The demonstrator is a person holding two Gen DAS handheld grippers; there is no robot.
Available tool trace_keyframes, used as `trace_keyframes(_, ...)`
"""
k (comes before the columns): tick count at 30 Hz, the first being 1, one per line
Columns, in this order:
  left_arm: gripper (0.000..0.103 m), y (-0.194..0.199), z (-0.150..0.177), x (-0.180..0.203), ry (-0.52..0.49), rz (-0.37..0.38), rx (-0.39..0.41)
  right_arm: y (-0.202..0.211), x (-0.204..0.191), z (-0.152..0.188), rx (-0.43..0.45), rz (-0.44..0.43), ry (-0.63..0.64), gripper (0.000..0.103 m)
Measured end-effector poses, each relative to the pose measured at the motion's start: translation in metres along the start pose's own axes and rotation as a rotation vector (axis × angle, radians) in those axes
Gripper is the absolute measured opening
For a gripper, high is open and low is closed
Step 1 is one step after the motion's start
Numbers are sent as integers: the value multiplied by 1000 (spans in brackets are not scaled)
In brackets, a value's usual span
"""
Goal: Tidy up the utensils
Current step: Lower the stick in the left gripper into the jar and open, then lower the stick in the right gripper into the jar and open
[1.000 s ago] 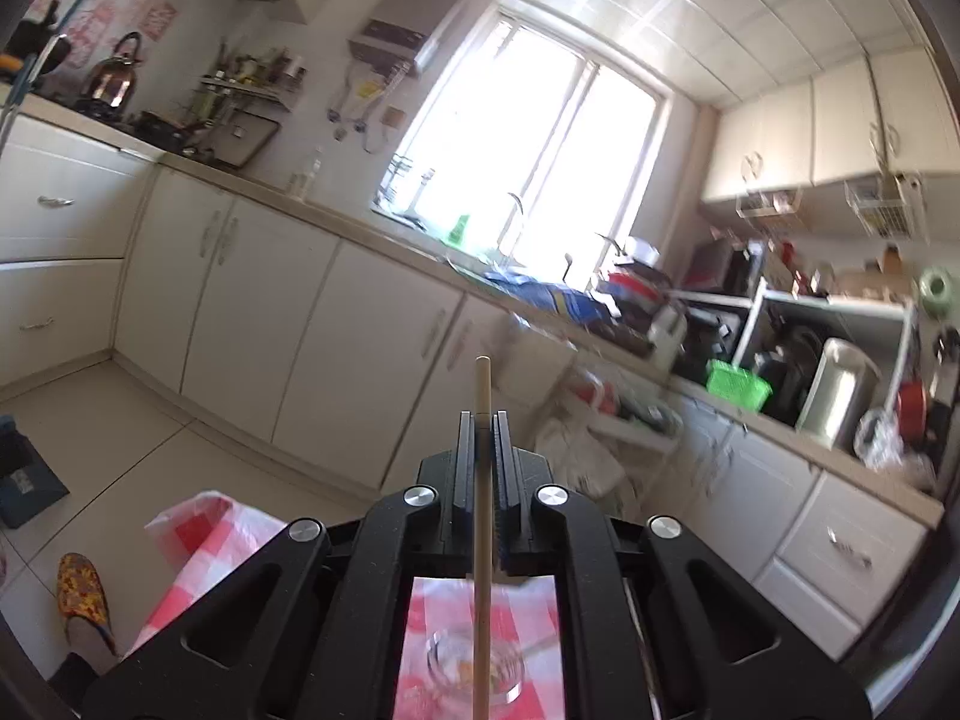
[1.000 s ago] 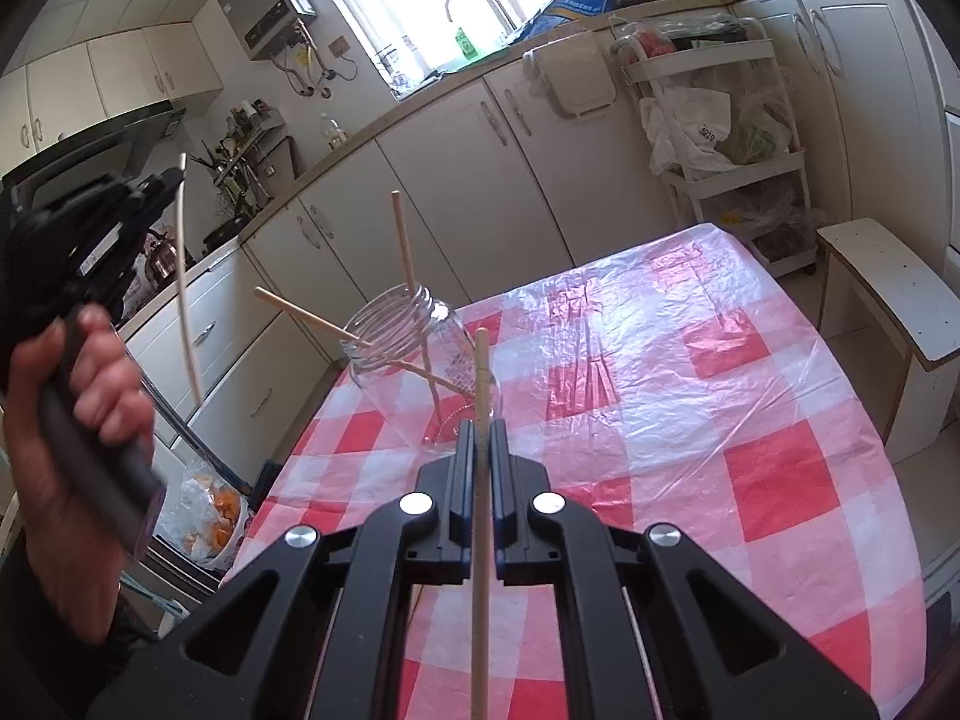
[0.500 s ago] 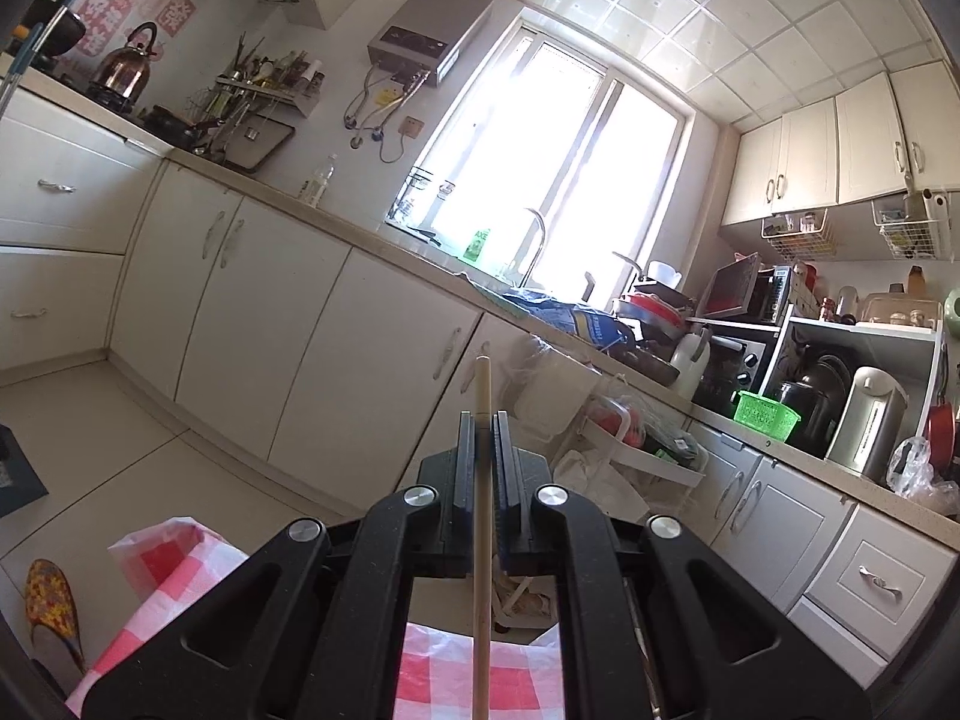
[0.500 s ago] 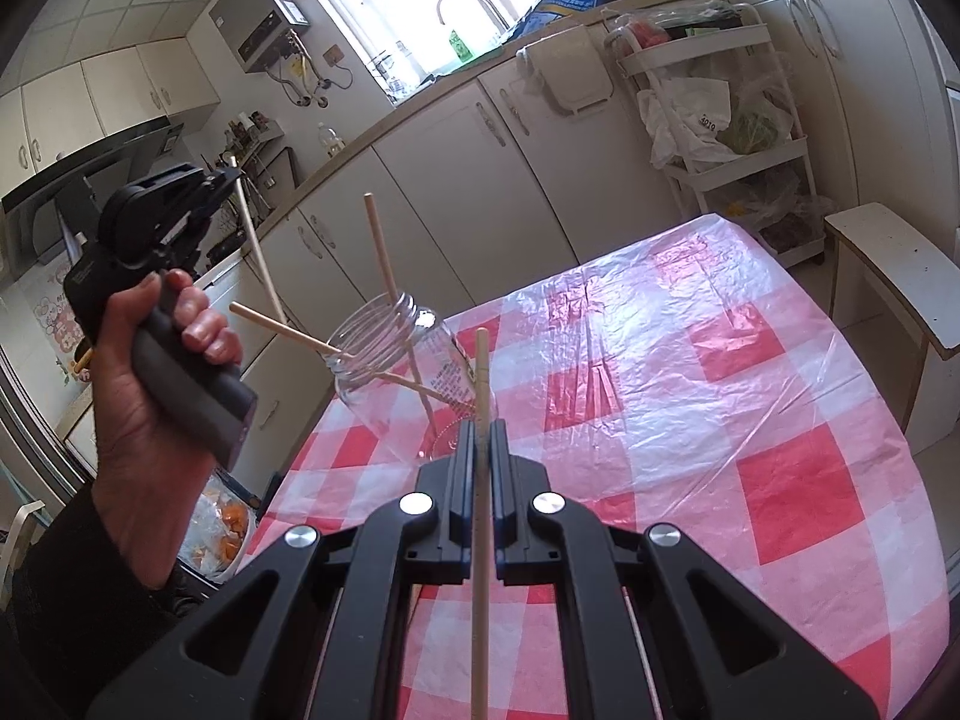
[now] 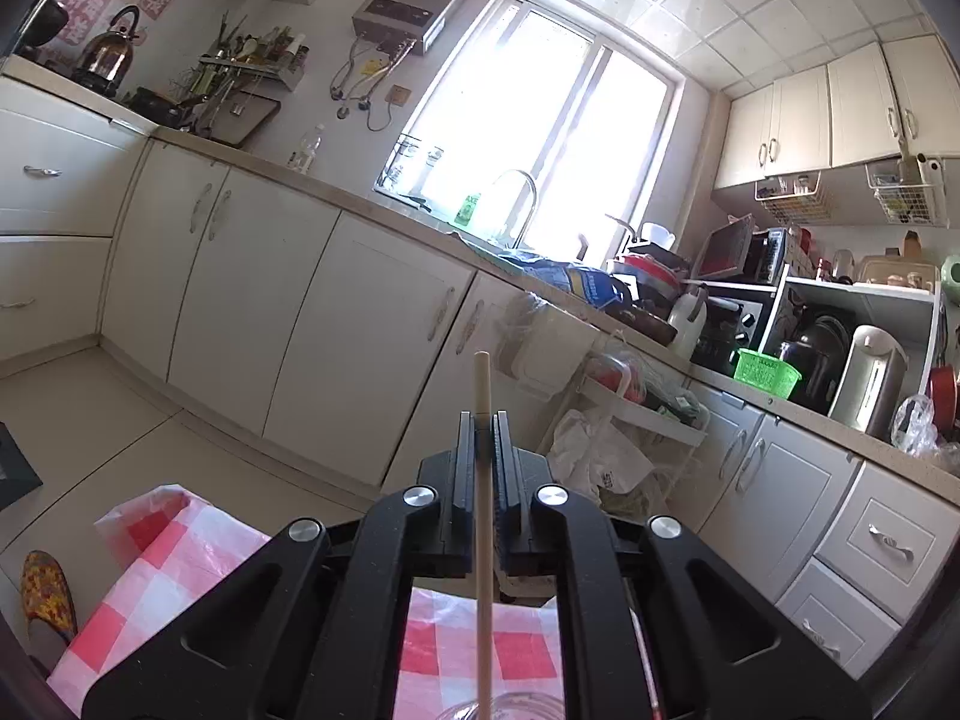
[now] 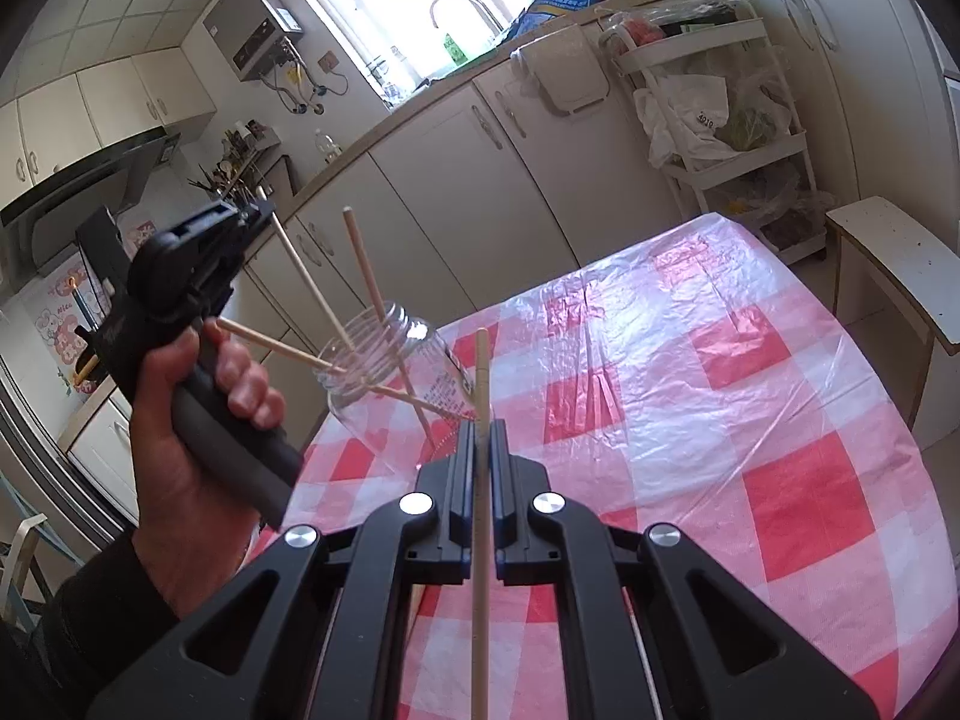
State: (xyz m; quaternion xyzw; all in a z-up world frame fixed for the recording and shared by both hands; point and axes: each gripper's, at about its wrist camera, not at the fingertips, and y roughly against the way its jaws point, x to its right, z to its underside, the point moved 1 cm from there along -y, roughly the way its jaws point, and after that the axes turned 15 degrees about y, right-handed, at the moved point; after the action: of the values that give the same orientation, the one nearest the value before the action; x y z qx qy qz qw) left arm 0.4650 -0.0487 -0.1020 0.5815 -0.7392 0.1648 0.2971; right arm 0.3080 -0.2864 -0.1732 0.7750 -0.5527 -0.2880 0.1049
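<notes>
A clear glass jar [image 6: 390, 384] stands on the red-and-white checked tablecloth [image 6: 750, 396] with two wooden chopsticks [image 6: 366, 264] leaning in it. My left gripper [image 6: 261, 210] is shut on a wooden chopstick [image 6: 306, 282] whose lower end points down into the jar mouth. In the left wrist view that chopstick [image 5: 483, 516] runs between the shut fingers of the left gripper [image 5: 482, 420], with the jar rim [image 5: 510, 708] just below. My right gripper [image 6: 480, 429] is shut on another wooden chopstick [image 6: 480, 480], in front of the jar.
White kitchen cabinets [image 6: 456, 180] and a counter run behind the table. A white trolley with bags [image 6: 720, 96] stands at the back right. A wooden stool [image 6: 894, 264] sits at the table's right edge. A slipper [image 5: 48, 594] lies on the floor.
My left gripper has moved right and down toward the jar, tilting its chopstick until the lower end reaches the jar mouth. The right gripper has stayed almost still.
</notes>
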Motion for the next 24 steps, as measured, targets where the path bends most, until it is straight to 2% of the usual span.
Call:
trace_keyframes(5, 5, 12, 5, 1, -34, 17, -37, 0, -3, -18, 55, -11, -7, 6)
trace_keyframes(10, 6, 27, 12, 12, -132, 47, -131, 5, -10, -46, 151, -35, -21, 6)
trace_keyframes(14, 15, 44, 10, 13, -166, 43, -161, 6, -20, -73, 246, -52, -26, 6)
trace_keyframes(16, 22, 61, 5, 8, -154, 29, -159, 5, -27, -87, 294, -49, -21, 6)
trace_keyframes(18, 33, 75, 1, 0, -131, 10, -157, 4, -32, -99, 343, -42, -18, 6)
trace_keyframes(20, 35, 90, -1, -8, -109, 1, -161, -3, -38, -115, 399, -16, -7, 6)
trace_keyframes(24, 38, 121, 0, -27, -79, -25, -177, -28, -46, -133, 449, 33, 21, 6)
